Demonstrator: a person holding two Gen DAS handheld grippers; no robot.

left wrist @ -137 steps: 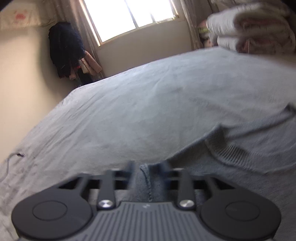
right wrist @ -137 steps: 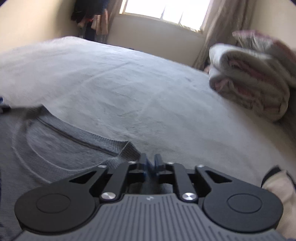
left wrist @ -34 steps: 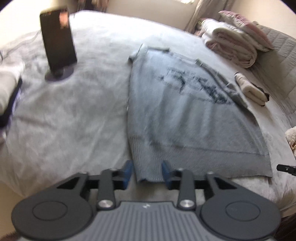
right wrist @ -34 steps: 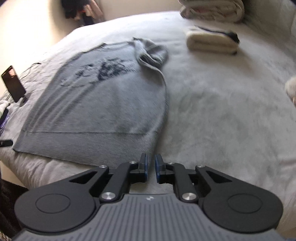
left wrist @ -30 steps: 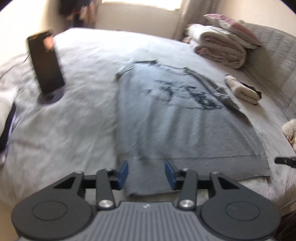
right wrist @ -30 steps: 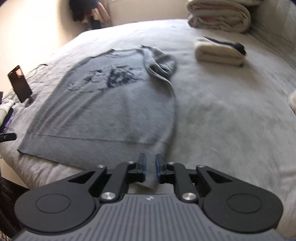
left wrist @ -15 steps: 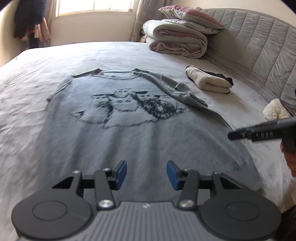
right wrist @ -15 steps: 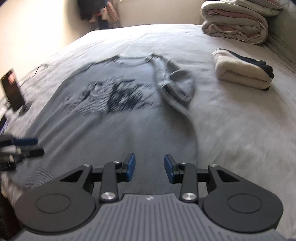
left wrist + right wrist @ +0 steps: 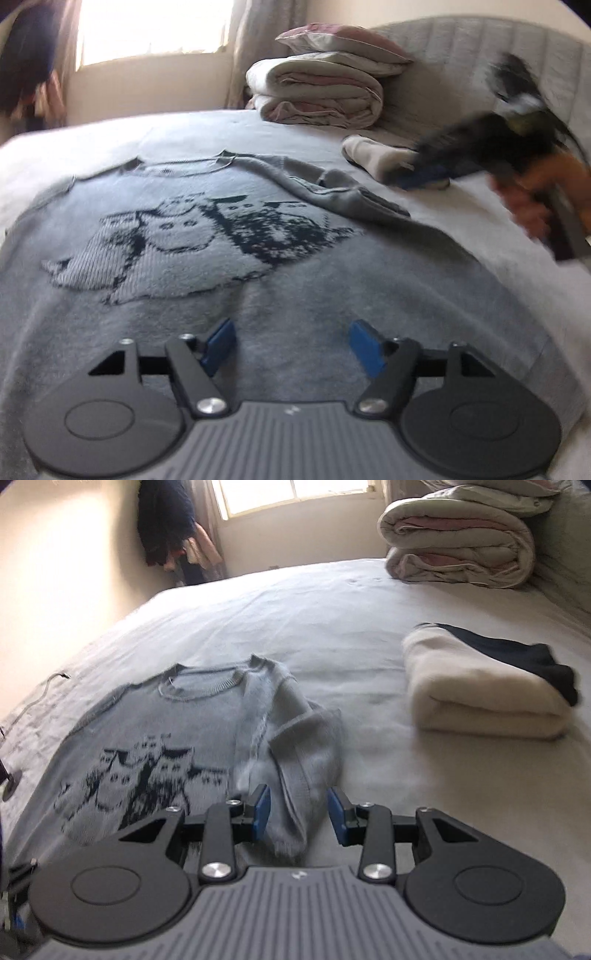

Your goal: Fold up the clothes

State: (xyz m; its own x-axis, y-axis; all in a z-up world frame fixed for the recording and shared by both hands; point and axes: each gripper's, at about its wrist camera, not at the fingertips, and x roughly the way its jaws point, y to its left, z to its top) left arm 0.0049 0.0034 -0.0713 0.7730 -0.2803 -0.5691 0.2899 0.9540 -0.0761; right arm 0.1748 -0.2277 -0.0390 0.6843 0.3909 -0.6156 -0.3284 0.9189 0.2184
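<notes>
Both grippers have swung in from the sweater's hem toward its upper half since a second ago, and the view over the bed (image 9: 332,602) has come much closer. Spread flat on that bed lies the grey sweater (image 9: 229,280), front up, its dark knitted picture (image 9: 207,236) across the chest and its neckline (image 9: 201,686) toward the window (image 9: 291,494).

Above the sweater's lower body hovers the left gripper (image 9: 291,345); its jaws are opening, with nothing between the blue fingers (image 9: 220,345) but the flat knit beneath them, so it is released.

At the sweater's far side, its sleeve (image 9: 295,746) lies folded in over the body in a loose bunch. Over the end of that sleeve sits the right gripper (image 9: 298,814), its fingers (image 9: 261,812) parted on either side of the fabric and apart from it, gripping nothing. From the left wrist view that gripper is a dark smear with a hand (image 9: 532,199) behind it, probably blurred by motion.

Just beyond the sleeve rests a folded cream garment (image 9: 480,701) with a dark piece on top. Farther from the sweater, against the headboard (image 9: 461,55), is a stack of folded quilts (image 9: 458,546). Beside the window hang dark clothes (image 9: 166,520).
</notes>
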